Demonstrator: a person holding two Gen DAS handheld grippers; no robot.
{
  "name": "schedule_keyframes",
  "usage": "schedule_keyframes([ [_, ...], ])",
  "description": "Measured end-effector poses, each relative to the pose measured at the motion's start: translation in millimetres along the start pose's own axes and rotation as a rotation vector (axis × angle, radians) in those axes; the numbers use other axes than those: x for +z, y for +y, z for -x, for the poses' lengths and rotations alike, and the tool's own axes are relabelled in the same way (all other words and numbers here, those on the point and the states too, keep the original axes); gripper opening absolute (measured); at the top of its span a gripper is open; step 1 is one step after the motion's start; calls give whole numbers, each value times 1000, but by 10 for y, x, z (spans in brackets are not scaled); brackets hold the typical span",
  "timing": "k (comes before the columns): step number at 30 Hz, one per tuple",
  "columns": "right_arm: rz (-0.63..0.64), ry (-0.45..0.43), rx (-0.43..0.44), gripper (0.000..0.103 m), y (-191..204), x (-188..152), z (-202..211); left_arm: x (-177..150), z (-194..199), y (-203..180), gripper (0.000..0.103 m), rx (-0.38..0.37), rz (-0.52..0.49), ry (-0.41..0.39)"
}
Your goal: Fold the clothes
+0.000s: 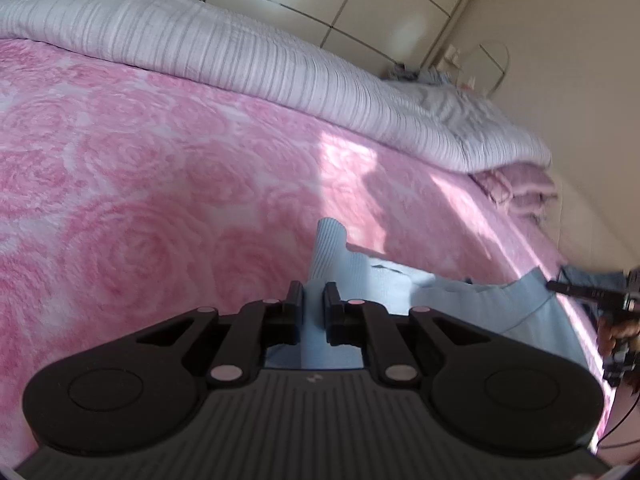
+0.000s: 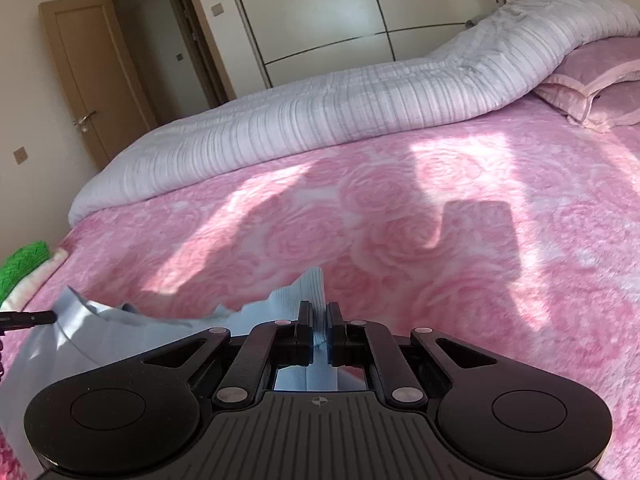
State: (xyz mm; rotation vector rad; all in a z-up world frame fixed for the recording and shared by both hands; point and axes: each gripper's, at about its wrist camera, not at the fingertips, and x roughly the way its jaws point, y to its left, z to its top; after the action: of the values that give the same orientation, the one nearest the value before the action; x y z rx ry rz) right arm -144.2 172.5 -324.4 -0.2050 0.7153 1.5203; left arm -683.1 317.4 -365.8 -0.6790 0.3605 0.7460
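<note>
Both tools, left tool [image 1: 313, 294] and right tool [image 2: 318, 314], clenched on blue garment [image 1: 352, 276].

A pale striped quilt [image 2: 320, 120] lies rolled across a bed's pink rose-patterned blanket [image 2: 440, 240], beside a pink pillow [image 2: 592, 96], before a cream wardrobe [image 2: 320, 12] and brown wooden door [image 2: 84, 76].

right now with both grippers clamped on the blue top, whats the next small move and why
Probably lift both ends together and carry them forward over the pink bedspread. The left gripper and right gripper each pinch a bunched part of the light blue garment, which sags crumpled between them.
</note>
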Motion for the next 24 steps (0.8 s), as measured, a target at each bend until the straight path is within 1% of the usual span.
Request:
schedule_keyframes([
  [2, -8, -14, -6, 4, -7, 30, -38, 10, -15, 5, 8, -3, -6, -16],
  [6, -8, -8, -31, 4, -13, 27, -154, 2, -121, 13, 8, 20, -11, 11],
  [13, -12, -28, -47, 4, -8, 31, -272, 4, -151, 74, 9, 26, 1, -10],
  [15, -9, -25, -55, 4, -10, 34, -315, -3, -221, 79, 9, 41, -11, 7],
  [17, -5, -1, -74, 4, -13, 24, -403, -33, -321, 81, 9, 67, -27, 42],
  [19, -3, 48, -104, 4, -20, -15, -526, -80, -412, 83, 9, 95, -48, 76],
  [20, 0, 86, -116, 4, -23, -43, -595, -99, -446, 75, 10, 108, -58, 94],
  [22, 6, 170, -137, 5, -31, -96, -731, -103, -440, 52, 14, 128, -72, 98],
  [24, 14, 168, -153, 6, -12, -75, -711, -76, -378, 38, 20, 154, -73, 94],
])
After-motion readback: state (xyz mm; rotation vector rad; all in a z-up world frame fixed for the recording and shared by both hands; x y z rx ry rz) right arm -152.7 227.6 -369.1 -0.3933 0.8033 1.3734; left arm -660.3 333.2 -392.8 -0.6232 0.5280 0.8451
